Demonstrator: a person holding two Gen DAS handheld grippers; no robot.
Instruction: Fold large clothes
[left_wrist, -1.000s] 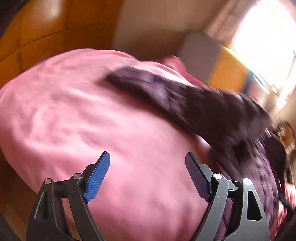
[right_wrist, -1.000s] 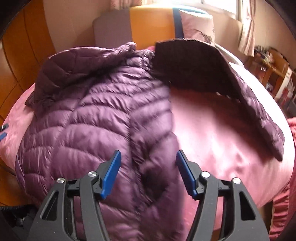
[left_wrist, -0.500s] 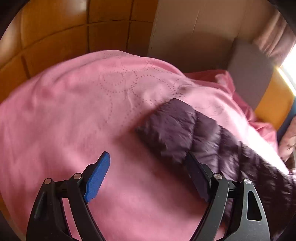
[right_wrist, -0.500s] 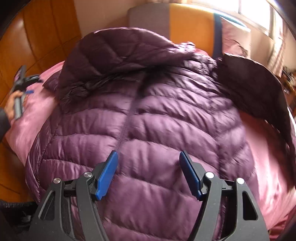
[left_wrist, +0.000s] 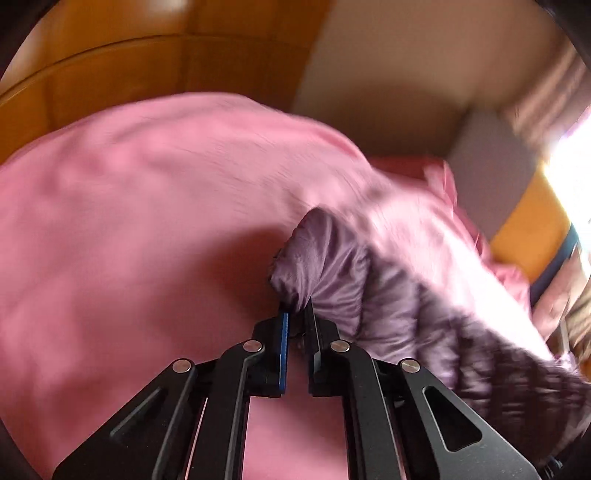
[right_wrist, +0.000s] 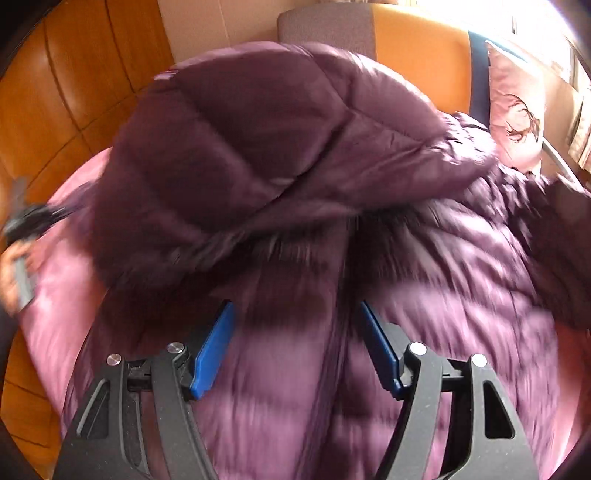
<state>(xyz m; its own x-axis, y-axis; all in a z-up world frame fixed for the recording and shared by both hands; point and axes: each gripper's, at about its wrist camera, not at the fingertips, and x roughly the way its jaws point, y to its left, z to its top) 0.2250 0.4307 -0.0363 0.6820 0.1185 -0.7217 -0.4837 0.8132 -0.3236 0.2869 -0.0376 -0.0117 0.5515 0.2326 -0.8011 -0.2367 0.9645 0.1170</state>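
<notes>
Pink bedspread (left_wrist: 155, 206) under wooden wall panels (left_wrist: 147, 77); left hand-held gripper (left_wrist: 295, 317) pinches the purple jacket (right_wrist: 332, 221) sleeve cuff (left_wrist: 314, 254), right hand-held gripper (right_wrist: 295, 332) gapes wide above it, empty.

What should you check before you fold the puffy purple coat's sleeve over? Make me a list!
1. Left gripper pinching the sleeve end: ok, jaws shut on the cuff.
2. Enough fabric pinched: cannot tell, only the very edge sits between the pads and the view is blurred.
3. Right gripper free to help: ok, jaws wide open above the purple coat, holding nothing.
4. Coat body lying spread on the pink bedspread: ok, though the hood is bunched on top.
5. Other sleeve flat: cannot tell, it runs off the right edge.
6. Pillow out of the way: ok, it is behind the coat.
</notes>
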